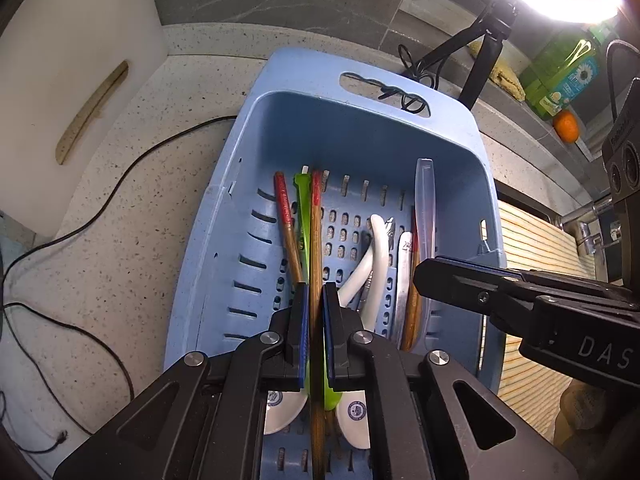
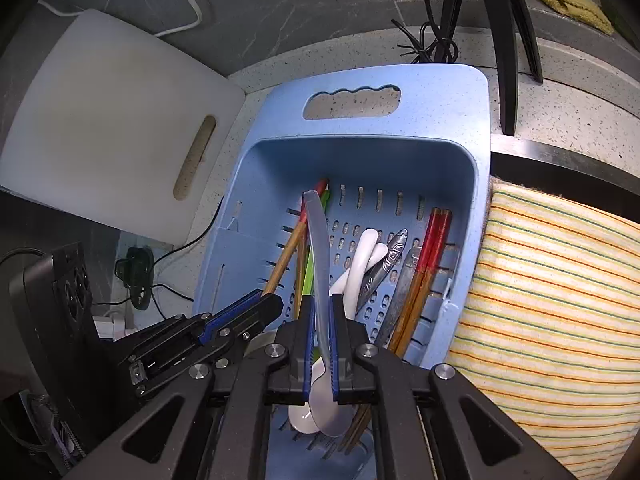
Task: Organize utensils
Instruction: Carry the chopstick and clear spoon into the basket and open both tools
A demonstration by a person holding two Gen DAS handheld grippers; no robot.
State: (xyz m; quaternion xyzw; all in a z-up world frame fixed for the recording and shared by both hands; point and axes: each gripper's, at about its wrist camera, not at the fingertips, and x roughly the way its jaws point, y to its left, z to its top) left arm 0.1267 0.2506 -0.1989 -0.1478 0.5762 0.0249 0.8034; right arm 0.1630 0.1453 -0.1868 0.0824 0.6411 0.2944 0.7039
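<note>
A blue slotted basket (image 1: pixel 360 128) (image 2: pixel 360 152) holds the utensils. My left gripper (image 1: pixel 316 300) is shut on a wooden chopstick with a red tip (image 1: pixel 316 232), next to a green utensil (image 1: pixel 303 208) and another red-tipped chopstick (image 1: pixel 286 220). My right gripper (image 2: pixel 320 312) (image 1: pixel 460 276) is shut on a translucent grey-blue spoon (image 2: pixel 318 240) (image 1: pixel 425 208), handle pointing away. White ceramic spoons (image 2: pixel 362 264) (image 1: pixel 378 248), metal utensils (image 2: pixel 386 260) and a pair of red-tipped chopsticks (image 2: pixel 428 256) lie in the basket.
A white cutting board (image 1: pixel 68 92) (image 2: pixel 108 132) leans at the left. A striped cloth (image 2: pixel 552 312) lies right of the basket over the sink. Black cables (image 1: pixel 80 220) cross the speckled counter. A lamp stand (image 1: pixel 484 68), a green bottle (image 1: pixel 564 76) and an orange (image 1: pixel 566 126) stand at the back right.
</note>
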